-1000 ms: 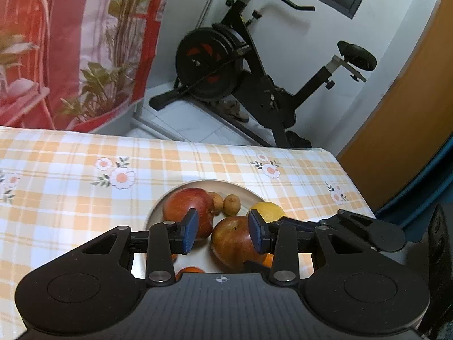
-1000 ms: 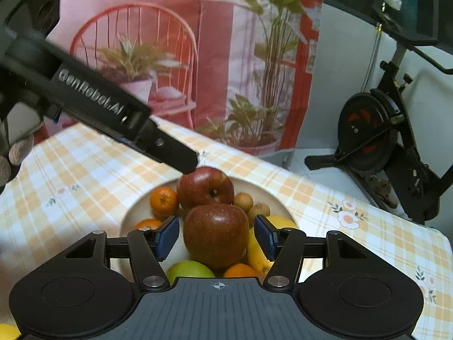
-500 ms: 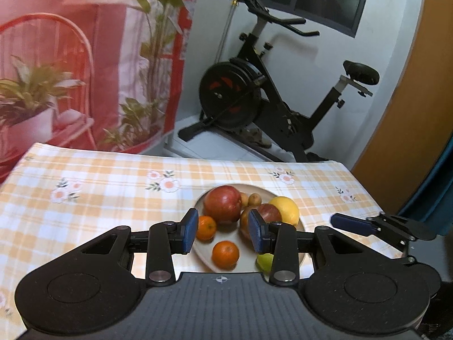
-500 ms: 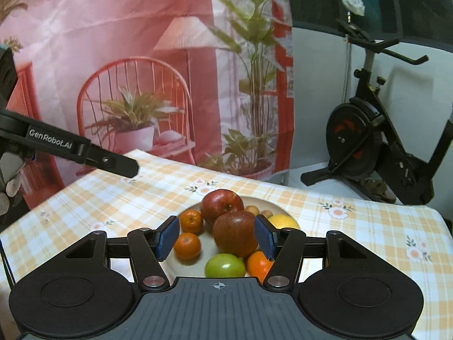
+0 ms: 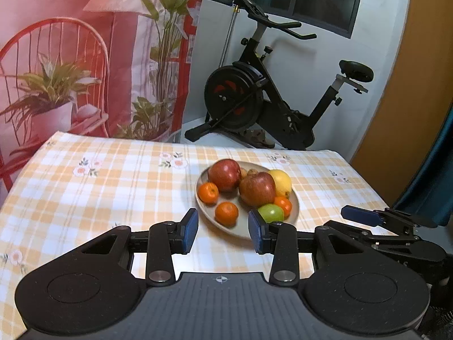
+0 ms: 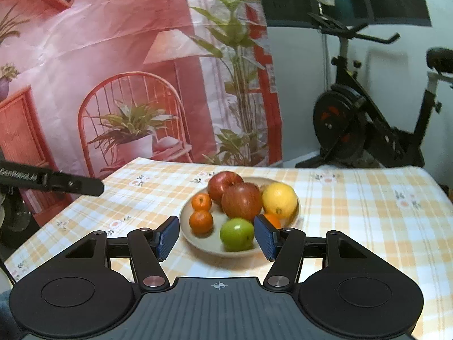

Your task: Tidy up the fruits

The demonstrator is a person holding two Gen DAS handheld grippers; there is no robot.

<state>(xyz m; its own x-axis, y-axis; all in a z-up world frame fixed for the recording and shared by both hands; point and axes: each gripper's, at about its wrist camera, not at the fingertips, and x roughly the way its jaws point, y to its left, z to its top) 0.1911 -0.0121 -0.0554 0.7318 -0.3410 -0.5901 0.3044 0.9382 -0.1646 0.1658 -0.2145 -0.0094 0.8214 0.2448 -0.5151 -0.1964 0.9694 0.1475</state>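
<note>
So both grippers are empty: left gripper (image 5: 223,233) and right gripper (image 6: 216,238) each hang with jaws apart, nothing between. The plate (image 6: 198,240) of fruit sits just ahead of both, green apple (image 6: 236,233) nearest the right gripper.

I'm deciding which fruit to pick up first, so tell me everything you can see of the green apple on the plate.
The green apple is round, smooth and glossy, yellow-green with a small highlight, and looks whole. It sits on the near side of the beige plate, in front of the nearer red apple, with a partly hidden orange close on its right. Whether it touches either cannot be told. Neither gripper touches it.
</note>
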